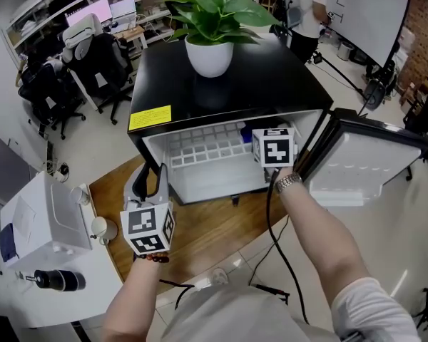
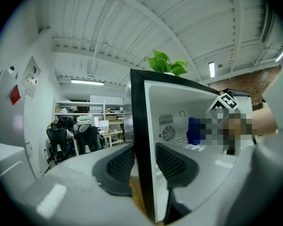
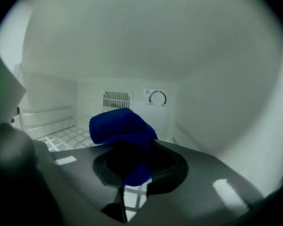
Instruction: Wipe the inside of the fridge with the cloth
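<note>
A black mini fridge stands open, white inside, with a wire shelf. My right gripper reaches into its right half, shut on a bunched blue cloth. In the right gripper view the cloth bulges out of the gripper above the shelf, short of the back wall. My left gripper is at the fridge's front left corner. In the left gripper view its jaws clamp the black front edge of the side wall. From there the cloth shows inside.
A potted plant sits on the fridge top. The fridge door hangs open to the right. The back wall carries a vent and a dial. A white machine stands lower left, office chairs behind.
</note>
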Tool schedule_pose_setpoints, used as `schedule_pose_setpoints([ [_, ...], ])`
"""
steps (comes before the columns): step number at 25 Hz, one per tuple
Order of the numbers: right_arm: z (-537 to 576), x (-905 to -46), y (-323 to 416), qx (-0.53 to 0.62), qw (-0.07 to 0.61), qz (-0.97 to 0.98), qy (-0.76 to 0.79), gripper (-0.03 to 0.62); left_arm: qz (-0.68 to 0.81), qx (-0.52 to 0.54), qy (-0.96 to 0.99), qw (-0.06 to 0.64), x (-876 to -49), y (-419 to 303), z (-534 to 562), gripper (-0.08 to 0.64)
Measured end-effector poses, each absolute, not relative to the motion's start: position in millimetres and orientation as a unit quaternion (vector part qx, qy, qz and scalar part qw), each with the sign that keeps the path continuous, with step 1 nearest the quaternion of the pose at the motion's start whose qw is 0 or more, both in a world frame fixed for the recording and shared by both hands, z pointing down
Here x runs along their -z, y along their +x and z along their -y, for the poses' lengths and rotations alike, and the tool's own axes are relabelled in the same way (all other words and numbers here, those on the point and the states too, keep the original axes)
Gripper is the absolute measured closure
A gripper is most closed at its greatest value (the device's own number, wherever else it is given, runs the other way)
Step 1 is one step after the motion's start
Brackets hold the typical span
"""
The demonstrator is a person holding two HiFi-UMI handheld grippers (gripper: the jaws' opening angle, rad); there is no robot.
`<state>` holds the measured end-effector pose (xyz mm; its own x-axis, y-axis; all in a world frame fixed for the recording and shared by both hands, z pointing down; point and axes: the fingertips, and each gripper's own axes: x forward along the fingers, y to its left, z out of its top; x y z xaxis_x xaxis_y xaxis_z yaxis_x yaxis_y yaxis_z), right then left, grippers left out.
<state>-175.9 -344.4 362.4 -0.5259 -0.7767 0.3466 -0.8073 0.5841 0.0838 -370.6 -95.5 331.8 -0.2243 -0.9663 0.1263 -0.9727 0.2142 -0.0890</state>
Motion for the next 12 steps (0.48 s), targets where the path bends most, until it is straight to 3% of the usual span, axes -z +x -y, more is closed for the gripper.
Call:
schedule_pose_setpoints([
  [12,227,-312,-286,-0.058,0.103,0.950,0.288,0.523,0.774,-0.078,0.628,0.025,-333,-371,97,0.422],
])
